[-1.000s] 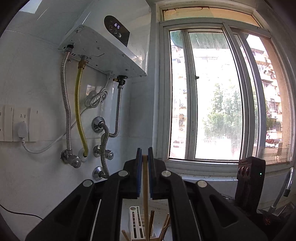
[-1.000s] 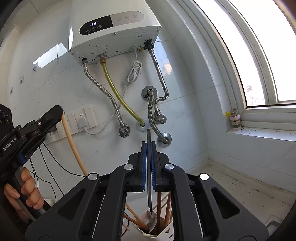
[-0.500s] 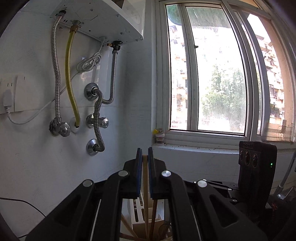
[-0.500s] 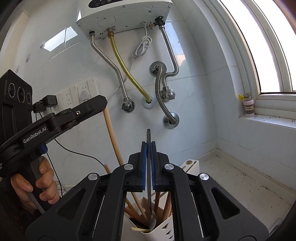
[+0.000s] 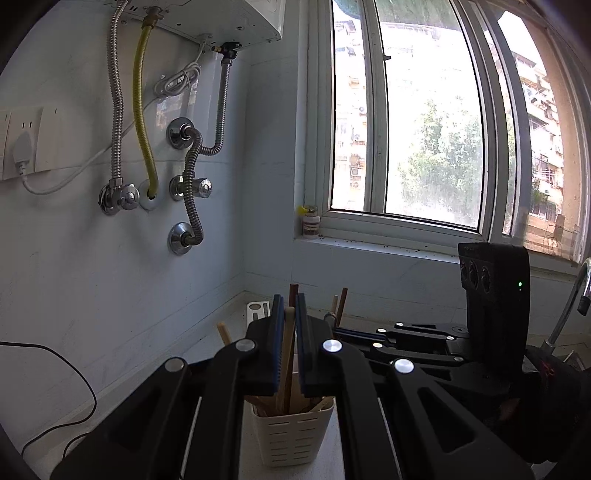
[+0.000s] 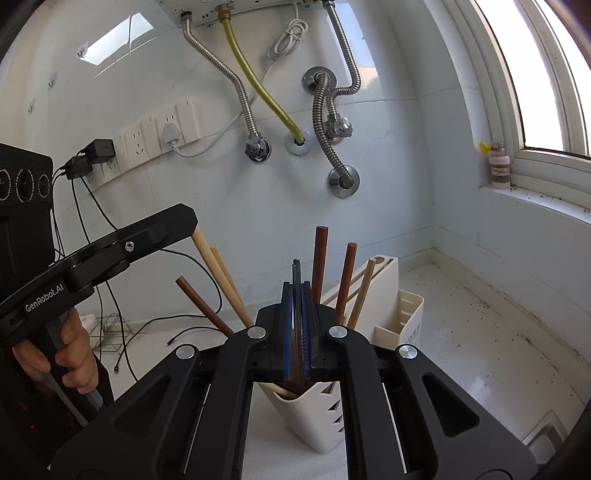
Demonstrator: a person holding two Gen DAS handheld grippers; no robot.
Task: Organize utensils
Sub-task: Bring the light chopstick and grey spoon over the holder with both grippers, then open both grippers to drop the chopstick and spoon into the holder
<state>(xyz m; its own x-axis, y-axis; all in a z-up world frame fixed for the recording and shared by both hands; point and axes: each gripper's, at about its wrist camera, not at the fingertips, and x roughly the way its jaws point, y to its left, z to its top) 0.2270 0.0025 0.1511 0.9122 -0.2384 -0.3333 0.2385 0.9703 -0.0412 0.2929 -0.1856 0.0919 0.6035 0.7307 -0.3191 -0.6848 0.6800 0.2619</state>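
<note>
Grippers (image 5: 289,314) (image 6: 296,295) clamped on wooden stick (image 5: 287,354) and metal handle (image 6: 296,280), above caddy rim (image 5: 291,408)

Above and beyond the jaws, a white water heater (image 5: 221,18) hangs on the wall, with a yellow hose (image 6: 262,92) and corrugated metal hoses (image 5: 117,110) running down to chrome valves (image 6: 257,149). Left of the jaws sits a row of wall sockets (image 6: 155,134). To their right, a small bottle (image 6: 499,166) stands on the window sill (image 6: 535,199). Black cables (image 6: 122,325) trail across the desk (image 6: 461,350).
</note>
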